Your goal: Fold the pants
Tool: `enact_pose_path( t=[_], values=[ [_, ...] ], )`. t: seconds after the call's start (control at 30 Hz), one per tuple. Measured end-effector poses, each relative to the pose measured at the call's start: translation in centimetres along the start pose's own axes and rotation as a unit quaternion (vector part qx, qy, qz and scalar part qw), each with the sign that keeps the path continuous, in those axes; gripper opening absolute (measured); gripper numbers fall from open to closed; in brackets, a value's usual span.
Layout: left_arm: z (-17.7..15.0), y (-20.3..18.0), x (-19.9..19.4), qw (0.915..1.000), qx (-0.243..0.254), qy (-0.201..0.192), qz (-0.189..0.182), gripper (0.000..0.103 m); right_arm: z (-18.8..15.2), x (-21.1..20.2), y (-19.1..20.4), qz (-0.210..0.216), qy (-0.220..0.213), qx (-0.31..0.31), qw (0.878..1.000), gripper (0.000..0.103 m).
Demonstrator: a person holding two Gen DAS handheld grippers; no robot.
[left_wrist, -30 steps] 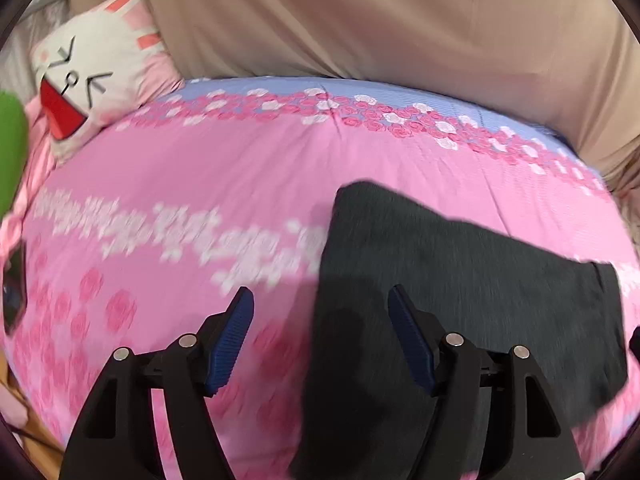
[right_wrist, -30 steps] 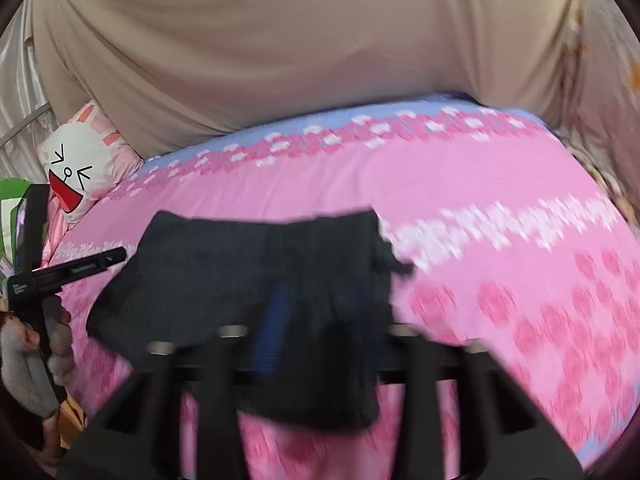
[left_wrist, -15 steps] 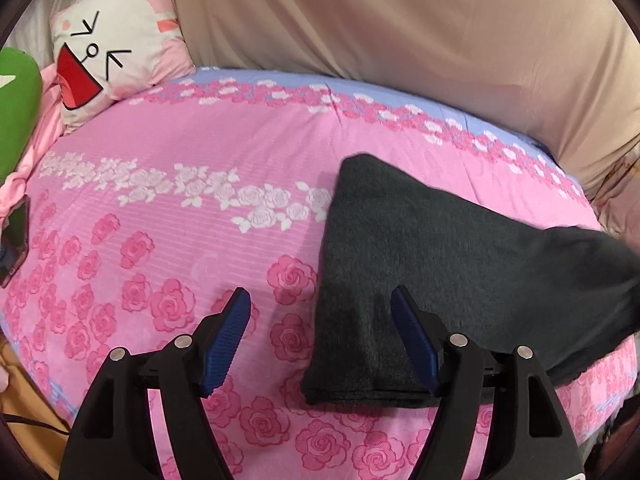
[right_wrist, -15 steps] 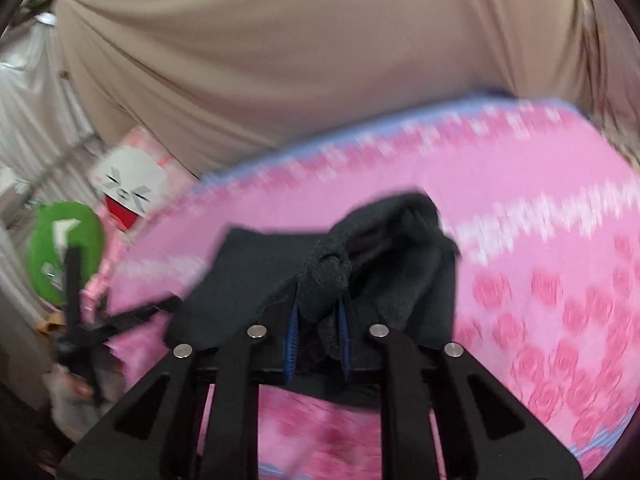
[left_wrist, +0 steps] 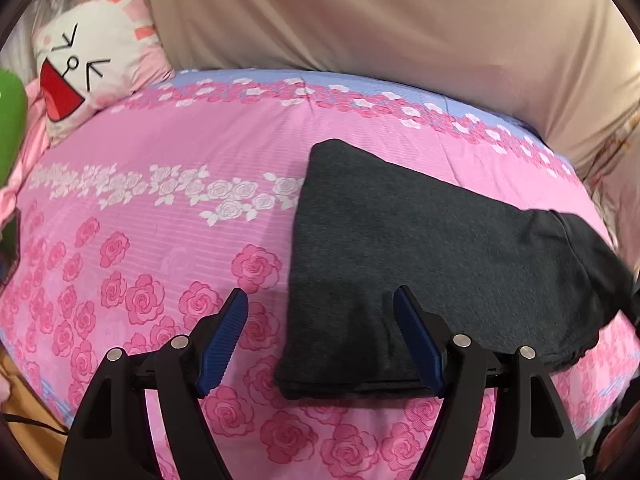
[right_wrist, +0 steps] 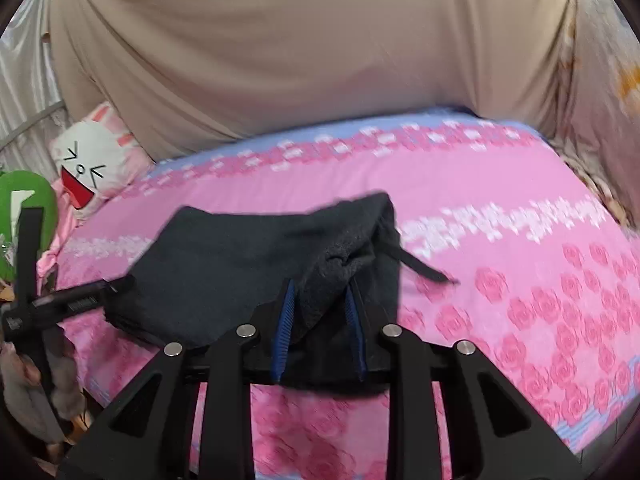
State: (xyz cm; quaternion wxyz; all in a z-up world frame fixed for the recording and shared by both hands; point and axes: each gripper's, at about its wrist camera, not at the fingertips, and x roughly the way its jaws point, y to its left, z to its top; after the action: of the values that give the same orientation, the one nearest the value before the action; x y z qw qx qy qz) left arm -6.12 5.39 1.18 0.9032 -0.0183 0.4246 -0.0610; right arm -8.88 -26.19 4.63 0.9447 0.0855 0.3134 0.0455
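Note:
Dark grey pants [left_wrist: 420, 256] lie folded on the pink rose-print bed [left_wrist: 160, 184]. My left gripper [left_wrist: 320, 300] is open and empty, hovering over the pants' near left corner. In the right wrist view my right gripper [right_wrist: 320, 288] is shut on a bunched end of the pants [right_wrist: 248, 264] and holds it lifted above the bed. A dark drawstring [right_wrist: 428, 268] trails to the right. The left gripper [right_wrist: 72, 300] shows at the left of that view.
A white bunny-face pillow [left_wrist: 92, 60] and a green cushion [left_wrist: 10, 120] sit at the bed's left end. A beige sheet [left_wrist: 360, 20] hangs behind the bed. The bed's near edge runs just below the grippers.
My right gripper closed on the pants' end and lifted it, bunching the cloth. My left gripper stayed open and drew back slightly toward the pants' near left corner.

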Motion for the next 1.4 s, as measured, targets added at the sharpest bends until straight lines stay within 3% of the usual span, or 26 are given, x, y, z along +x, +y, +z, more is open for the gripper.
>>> enact_pose_path(
  t=[0.13,0.2,0.27,0.37,0.43,0.5,0.57,0.63,0.67,0.73,0.83,0.93,1.07,1.1,1.17,1.2,1.27,1.4],
  values=[
    [-0.8,-0.8,1.1,0.9992,0.025,0.021,0.022,0.074,-1.3,3.6,-1.1,-0.051,0.052,-0.01,0.997,0.021],
    [-1.2,-0.4,1.4,0.9992,0.02,0.026,0.021,0.077,-2.1,3.0,-2.7,-0.036,0.056,0.038,0.997,0.021],
    [-1.3,-0.3,1.4,0.9991,0.021,0.025,0.025,0.079,-2.0,1.9,-2.7,-0.03,0.039,0.051,0.997,0.022],
    [-1.2,-0.7,1.5,0.9987,0.03,0.021,0.035,0.079,-0.9,-0.6,-0.8,-0.047,-0.019,0.012,0.999,0.022],
    [-1.2,-0.9,1.4,0.9984,0.035,0.019,0.04,0.079,-0.2,-2.1,0.6,-0.029,-0.051,-0.009,0.998,0.022],
    [-1.2,-0.7,1.4,0.9986,0.031,0.021,0.039,0.079,0.0,-2.1,1.7,-0.012,-0.053,-0.022,0.998,0.022],
    [-1.2,-0.9,1.3,0.9987,0.029,0.022,0.037,0.079,-0.6,-0.5,2.0,-0.017,-0.027,-0.038,0.999,0.022],
    [-1.2,-0.9,1.3,0.9987,0.027,0.022,0.037,0.079,-2.6,3.8,0.3,-0.043,0.049,-0.028,0.997,0.021],
    [-1.2,-0.9,1.3,0.9987,0.027,0.022,0.037,0.079,-3.3,4.8,-0.7,-0.039,0.066,-0.011,0.997,0.017],
    [-1.2,-0.9,1.2,0.9986,0.029,0.022,0.038,0.079,-3.4,4.1,-1.6,-0.016,0.053,0.016,0.998,0.017],
    [-1.2,-1.0,1.3,0.9983,0.033,0.021,0.042,0.079,-2.3,2.0,-1.1,-0.014,0.027,0.01,0.999,0.018],
    [-1.2,-1.0,1.5,0.9984,0.029,0.022,0.043,0.08,-2.9,2.9,-1.8,-0.036,0.049,0.001,0.998,0.019],
    [-1.2,-0.6,1.3,0.9988,0.02,0.024,0.036,0.082,-2.9,2.7,-2.6,-0.013,0.054,0.025,0.998,0.021],
    [-1.2,-0.3,1.1,0.9993,0.014,0.026,0.023,0.082,-2.5,2.1,-2.6,-0.007,0.05,0.032,0.998,0.022],
    [-1.1,0.6,0.7,0.9993,-0.009,0.033,-0.014,0.081,-2.2,1.3,-3.0,-0.001,0.049,0.044,0.998,0.036],
    [-1.0,2.0,0.6,0.9964,-0.042,0.042,-0.061,0.081,-2.1,1.1,-3.2,0.002,0.048,0.052,0.997,0.039],
    [-1.1,3.8,0.9,0.986,-0.091,0.063,-0.125,0.081,-2.1,0.8,-4.2,0.013,0.056,0.075,0.996,0.061],
    [-1.1,6.0,2.1,0.9666,-0.147,0.086,-0.191,0.081,-3.0,2.4,-6.4,0.058,0.094,0.13,0.985,0.071]
  ],
)
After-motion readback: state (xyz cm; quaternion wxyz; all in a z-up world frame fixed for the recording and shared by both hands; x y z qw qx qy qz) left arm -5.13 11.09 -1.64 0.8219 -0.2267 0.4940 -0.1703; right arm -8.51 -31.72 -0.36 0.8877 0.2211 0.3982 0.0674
